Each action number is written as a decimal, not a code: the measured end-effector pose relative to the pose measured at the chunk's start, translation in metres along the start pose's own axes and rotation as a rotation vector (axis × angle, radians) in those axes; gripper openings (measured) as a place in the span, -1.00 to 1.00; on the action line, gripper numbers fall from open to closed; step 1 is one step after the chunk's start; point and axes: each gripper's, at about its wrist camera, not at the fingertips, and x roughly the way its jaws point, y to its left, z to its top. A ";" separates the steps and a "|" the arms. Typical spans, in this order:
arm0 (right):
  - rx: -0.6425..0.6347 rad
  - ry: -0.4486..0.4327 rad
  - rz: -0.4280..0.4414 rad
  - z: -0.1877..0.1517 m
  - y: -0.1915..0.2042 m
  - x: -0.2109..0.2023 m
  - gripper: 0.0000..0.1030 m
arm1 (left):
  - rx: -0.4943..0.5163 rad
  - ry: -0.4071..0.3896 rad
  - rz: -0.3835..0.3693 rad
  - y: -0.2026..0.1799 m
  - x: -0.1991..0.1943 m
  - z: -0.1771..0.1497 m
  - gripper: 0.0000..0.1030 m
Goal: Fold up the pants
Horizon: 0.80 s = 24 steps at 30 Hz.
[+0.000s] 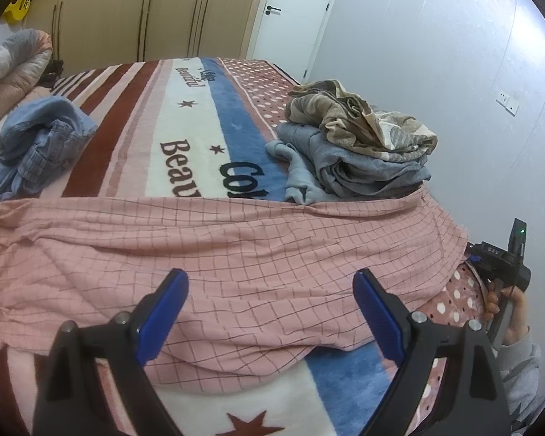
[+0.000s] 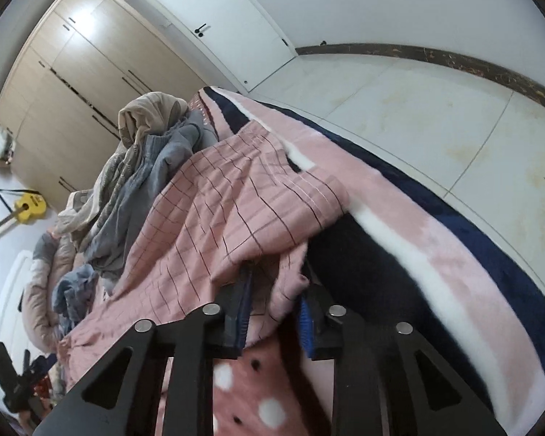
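Note:
Pink checked pants (image 1: 218,250) lie spread across the near part of the bed. My left gripper (image 1: 270,283) is open and empty, its blue pads just above the pants' near edge. My right gripper (image 2: 274,283) is shut on a fold of the pants (image 2: 214,218) at their right end, near the bed's edge. In the left wrist view the right gripper's body (image 1: 505,261) shows at the far right, its fingers hidden behind the cloth.
The bed has a striped blanket (image 1: 189,134) with lettering and stars. A pile of grey and beige clothes (image 1: 356,145) lies behind the pants at the right. Blue denim (image 1: 40,138) lies at the left. Wardrobe (image 1: 145,11), door and tiled floor (image 2: 436,116) lie beyond.

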 end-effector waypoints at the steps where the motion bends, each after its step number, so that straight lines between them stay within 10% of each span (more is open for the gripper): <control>1: -0.021 -0.015 -0.033 0.001 0.002 0.000 -1.00 | -0.003 0.000 -0.005 -0.001 0.001 0.000 0.74; 9: -0.056 -0.115 -0.186 0.021 -0.018 -0.022 -1.00 | 0.011 -0.012 -0.020 -0.011 0.001 0.002 0.74; 13: 0.014 -0.057 -0.094 0.019 -0.032 -0.035 -0.99 | 0.011 -0.020 0.004 -0.008 -0.004 0.001 0.74; 15: 0.024 -0.042 -0.047 0.007 -0.027 -0.044 -0.70 | -0.005 -0.024 0.009 -0.002 -0.007 -0.001 0.74; 17: 0.080 -0.031 0.038 -0.005 -0.026 -0.049 0.01 | -0.016 -0.027 0.014 0.004 -0.011 -0.002 0.74; 24: 0.117 0.022 0.158 -0.023 0.000 -0.028 0.12 | -0.056 -0.053 0.031 0.024 -0.028 -0.011 0.74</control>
